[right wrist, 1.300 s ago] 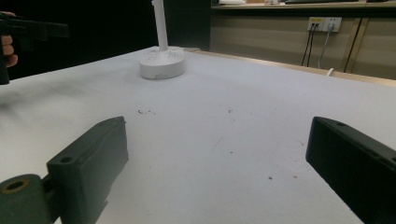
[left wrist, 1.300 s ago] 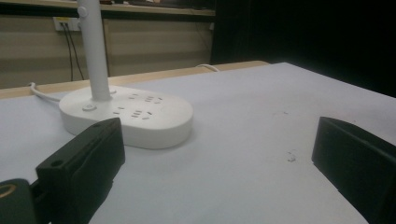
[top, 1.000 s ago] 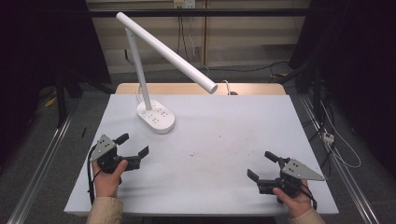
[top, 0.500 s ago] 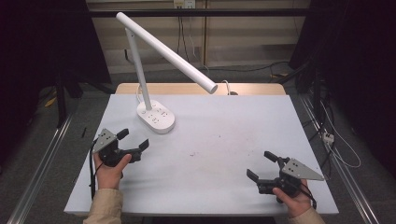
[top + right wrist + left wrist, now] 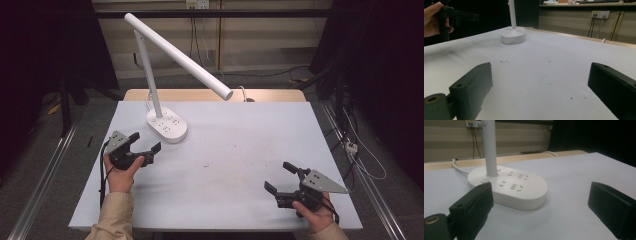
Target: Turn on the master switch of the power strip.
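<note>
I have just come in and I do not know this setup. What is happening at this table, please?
A person sits at a white table and holds a two-jaw gripper in each hand. The left gripper is open and empty, close to the base of a white desk lamp, with its jaws pointing at that base but not touching it. The right gripper is also open and empty, low near the table's front right. Nothing is grasped yet.

You work at a pale grey table (image 5: 240,165) with faint dark specks on its top. Behind it runs a wooden strip (image 5: 270,95), then a beige wall (image 5: 260,35) carrying wall sockets (image 5: 196,4) and hanging cables (image 5: 200,40). Dark curtains (image 5: 385,75) flank both sides, and metal rails (image 5: 45,170) cross the grey floor.
</note>
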A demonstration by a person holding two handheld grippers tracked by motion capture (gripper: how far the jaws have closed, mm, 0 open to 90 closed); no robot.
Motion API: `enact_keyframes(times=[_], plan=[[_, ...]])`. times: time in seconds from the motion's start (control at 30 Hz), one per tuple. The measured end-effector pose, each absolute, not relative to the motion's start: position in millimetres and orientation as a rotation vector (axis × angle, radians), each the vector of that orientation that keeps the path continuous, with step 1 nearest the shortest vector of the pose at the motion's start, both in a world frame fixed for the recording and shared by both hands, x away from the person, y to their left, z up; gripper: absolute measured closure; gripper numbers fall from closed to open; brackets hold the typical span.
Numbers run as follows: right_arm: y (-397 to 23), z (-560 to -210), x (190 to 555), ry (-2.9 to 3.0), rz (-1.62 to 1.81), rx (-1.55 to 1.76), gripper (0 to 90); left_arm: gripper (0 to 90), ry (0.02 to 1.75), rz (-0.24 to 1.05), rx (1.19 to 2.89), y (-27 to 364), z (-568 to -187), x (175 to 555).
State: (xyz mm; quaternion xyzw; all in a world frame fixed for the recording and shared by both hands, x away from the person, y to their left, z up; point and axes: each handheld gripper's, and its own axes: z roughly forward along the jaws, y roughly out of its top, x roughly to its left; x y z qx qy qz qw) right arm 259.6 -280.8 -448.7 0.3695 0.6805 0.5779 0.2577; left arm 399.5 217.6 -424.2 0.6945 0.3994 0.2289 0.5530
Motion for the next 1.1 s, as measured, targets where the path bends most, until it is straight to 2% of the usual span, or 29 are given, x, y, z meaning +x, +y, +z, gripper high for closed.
enact_keyframes(times=[1.1], plan=[[-281.3, -448.3, 259.9, 1.849, 1.571, 0.998, 5.1, 9.2, 0.982, 0.544, 1.664, 206.2, -424.9, 437.4]])
